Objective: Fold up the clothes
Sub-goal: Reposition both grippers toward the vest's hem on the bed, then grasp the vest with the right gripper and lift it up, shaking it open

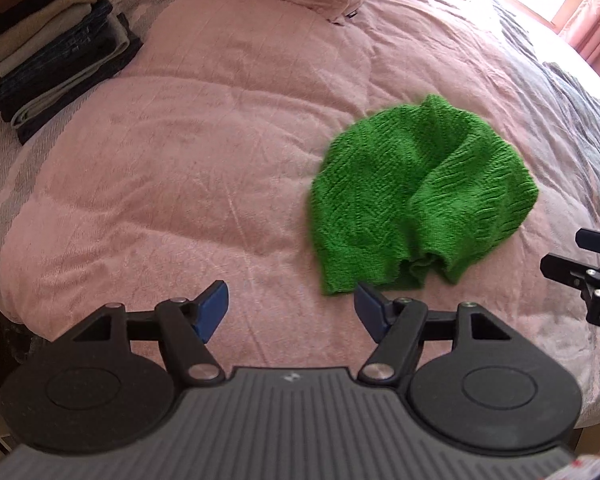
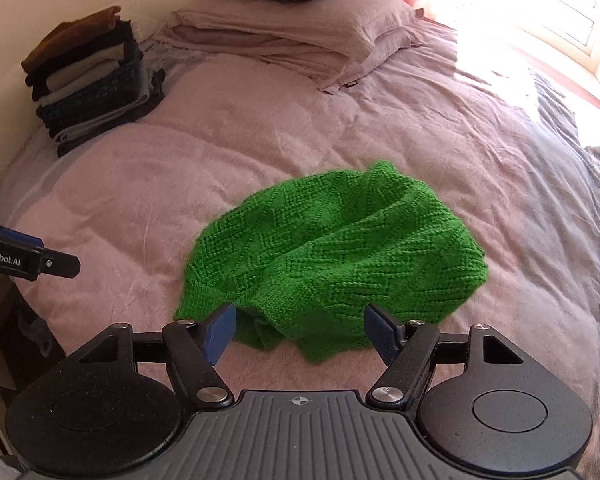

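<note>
Green knitwear, a crumpled sweater (image 2: 332,256), lies on the pink bedspread (image 2: 140,208) just ahead of the right gripper (image 2: 300,330) and ahead-right of the left gripper (image 1: 292,312). Both grippers are wide apart and empty. Folding seems not yet begun; next, each gripper probably needs an edge to spread the sweater flat.

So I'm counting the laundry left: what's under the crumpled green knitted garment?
The green knitted garment lies directly on the pink quilted bedspread, which shows all round it. Whatever is beneath its bunched folds is covered.
</note>
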The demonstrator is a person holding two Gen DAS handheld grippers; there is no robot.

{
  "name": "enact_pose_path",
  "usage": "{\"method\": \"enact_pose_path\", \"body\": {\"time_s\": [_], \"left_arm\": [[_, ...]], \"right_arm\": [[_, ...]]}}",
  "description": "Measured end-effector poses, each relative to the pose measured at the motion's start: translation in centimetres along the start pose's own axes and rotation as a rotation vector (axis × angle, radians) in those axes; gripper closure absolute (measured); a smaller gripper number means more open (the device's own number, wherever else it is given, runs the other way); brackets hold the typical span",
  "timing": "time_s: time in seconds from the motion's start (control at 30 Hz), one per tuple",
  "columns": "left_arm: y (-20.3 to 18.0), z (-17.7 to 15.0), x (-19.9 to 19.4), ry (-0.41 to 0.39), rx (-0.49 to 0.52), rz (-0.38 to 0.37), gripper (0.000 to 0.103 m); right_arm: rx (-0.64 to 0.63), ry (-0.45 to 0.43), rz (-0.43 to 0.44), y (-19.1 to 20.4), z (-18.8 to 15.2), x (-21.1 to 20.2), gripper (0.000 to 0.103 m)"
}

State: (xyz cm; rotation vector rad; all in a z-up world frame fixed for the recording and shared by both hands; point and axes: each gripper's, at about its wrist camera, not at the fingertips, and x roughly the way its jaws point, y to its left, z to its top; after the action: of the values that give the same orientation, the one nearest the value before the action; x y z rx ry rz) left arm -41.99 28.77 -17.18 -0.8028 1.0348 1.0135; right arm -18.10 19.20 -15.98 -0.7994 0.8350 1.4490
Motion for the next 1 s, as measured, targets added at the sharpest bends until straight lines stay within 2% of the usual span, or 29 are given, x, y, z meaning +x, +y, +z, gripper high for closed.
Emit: {"method": "enact_pose_path", "body": {"time_s": [0.1,0.33,0.5,0.63,0.67,0.73,0.77,0.87,0.93,1.0], "left_arm": [[3.1,0.2,2.6,0.032,-0.021,0.010,0.037],[9.4,0.6,8.2,0.060,-0.112,0.035,0.037],[11.7,0.5,10.6,0.067,-0.149,0.036,0.037],[11.9,0.1,12.1,0.083,-0.163,0.040,0.037],[11.8,0.0,12.3,0.086,-0.163,0.043,0.037],[11.4,-0.2,12.5,0.089,-0.161,0.049,0.037],[11.1,-0.2,12.4,0.089,-0.160,0.049,0.037],[9.8,-0.1,12.1,0.082,-0.155,0.045,0.037],[8.4,0.0,11.9,0.077,-0.149,0.040,0.037],[6.9,0.3,11.6,0.063,-0.140,0.028,0.037]], "right_arm": [[-0.100,0.020,-0.014,2.9,-0.3,3.2,0.035],[-0.304,0.065,-0.001,9.1,-3.4,11.1,0.034],[-0.459,0.052,-0.041,12.2,-4.9,16.6,0.034],[-0.536,0.016,-0.060,12.9,-5.6,20.5,0.034],[-0.528,-0.010,-0.055,12.6,-5.6,20.8,0.046],[-0.486,-0.029,-0.054,11.7,-4.9,20.9,0.083],[-0.451,-0.039,-0.076,10.8,-4.2,20.7,0.086],[-0.225,-0.086,-0.048,5.8,-1.8,18.3,0.088],[0.014,-0.134,-0.007,0.3,0.0,15.1,0.089],[0.260,-0.188,0.078,-5.6,0.9,11.4,0.089]]}}
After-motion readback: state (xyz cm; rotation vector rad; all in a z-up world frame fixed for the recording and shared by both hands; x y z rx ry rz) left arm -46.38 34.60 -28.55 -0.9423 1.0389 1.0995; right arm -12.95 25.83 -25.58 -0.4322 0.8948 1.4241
